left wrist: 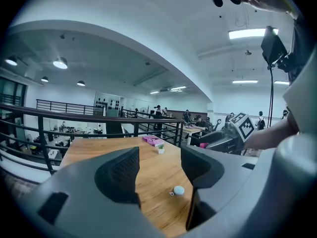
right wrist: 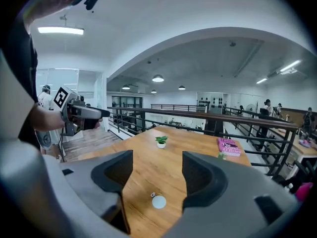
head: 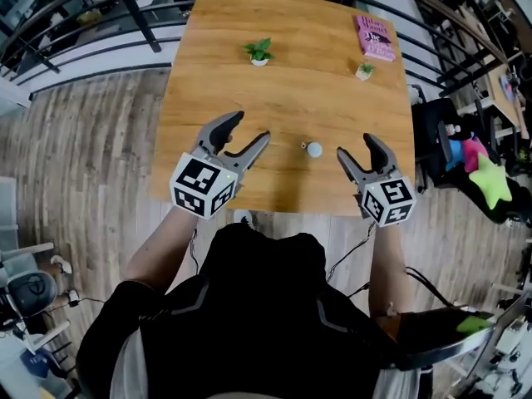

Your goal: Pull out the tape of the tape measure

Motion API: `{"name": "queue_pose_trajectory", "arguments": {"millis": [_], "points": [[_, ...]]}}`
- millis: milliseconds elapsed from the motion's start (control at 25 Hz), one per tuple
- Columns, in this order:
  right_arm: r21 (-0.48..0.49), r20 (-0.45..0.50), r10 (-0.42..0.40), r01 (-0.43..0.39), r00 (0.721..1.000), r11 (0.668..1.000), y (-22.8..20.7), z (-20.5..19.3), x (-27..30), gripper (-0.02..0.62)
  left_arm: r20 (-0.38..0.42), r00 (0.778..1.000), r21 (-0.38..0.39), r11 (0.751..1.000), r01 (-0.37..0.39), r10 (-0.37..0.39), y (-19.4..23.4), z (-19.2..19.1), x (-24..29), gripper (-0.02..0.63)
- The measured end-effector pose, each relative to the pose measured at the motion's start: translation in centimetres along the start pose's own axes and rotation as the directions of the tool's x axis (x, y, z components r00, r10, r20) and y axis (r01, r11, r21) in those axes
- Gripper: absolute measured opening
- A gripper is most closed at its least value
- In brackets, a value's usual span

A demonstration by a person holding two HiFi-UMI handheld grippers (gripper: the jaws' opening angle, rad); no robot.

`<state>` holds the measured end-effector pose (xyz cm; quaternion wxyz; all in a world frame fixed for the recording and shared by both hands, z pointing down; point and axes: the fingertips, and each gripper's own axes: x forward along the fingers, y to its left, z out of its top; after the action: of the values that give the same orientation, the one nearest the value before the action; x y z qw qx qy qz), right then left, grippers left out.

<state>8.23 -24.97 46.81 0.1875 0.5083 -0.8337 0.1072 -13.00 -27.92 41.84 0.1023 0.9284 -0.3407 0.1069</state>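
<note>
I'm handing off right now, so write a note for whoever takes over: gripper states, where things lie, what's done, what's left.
Left gripper: open, empty, above the table near its front edge.
Right gripper: open, empty, same.
Tape measure: on the table between them, untouched.
Done: nothing yet.
To do: hold the case with one gripper, then probably pull the tape out with the other.

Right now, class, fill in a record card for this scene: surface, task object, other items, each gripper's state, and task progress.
surface: wooden table
task object: tape measure, small, round and white, lying on the table between the two grippers, touched by neither
other items: pink book near the far right corner; larger potted plant; smaller potted plant just in front of the book
left gripper: jaws apart, empty
right gripper: jaws apart, empty
progress: not started, no tape seen drawn out
</note>
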Motion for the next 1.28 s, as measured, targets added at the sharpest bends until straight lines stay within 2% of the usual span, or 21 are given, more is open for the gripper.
{"name": "queue_pose_trajectory", "arguments": {"millis": [200,480,600,720,960,1280], "points": [[-0.001,-0.114,0.034,-0.034,0.993,0.999,-0.7,-4.5,3.1,0.316,-0.042,0.998,-0.051,0.998,0.038,-0.040,0.7,-3.3,1.1,0.278],[-0.002,-0.236,0.156,-0.161,0.959,0.987,-0.8,-11.4,7.5,0.302,-0.152,0.988,-0.088,0.996,-0.032,0.018,0.1,-8.1,3.1,0.272],[-0.014,-0.290,0.203,-0.216,0.935,0.976,-0.7,-14.2,9.3,0.304,-0.160,0.984,-0.100,0.990,-0.095,0.078,-0.1,-9.0,3.5,0.255],[-0.026,-0.334,0.241,-0.265,0.911,0.964,-0.4,-16.7,10.8,0.307,-0.163,0.982,-0.142,0.982,-0.124,0.100,-0.3,-9.9,3.9,0.253],[-0.044,-0.382,0.293,-0.333,0.877,0.942,0.9,-19.7,13.0,0.308,-0.228,0.965,-0.138,0.976,-0.167,0.132,-0.3,-13.3,4.1,0.253],[-0.108,-0.448,0.314,-0.399,0.837,0.911,1.7,-22.7,14.5,0.296,-0.282,0.944,-0.154,0.963,-0.220,0.171,-0.3,-16.1,4.0,0.262]]}}
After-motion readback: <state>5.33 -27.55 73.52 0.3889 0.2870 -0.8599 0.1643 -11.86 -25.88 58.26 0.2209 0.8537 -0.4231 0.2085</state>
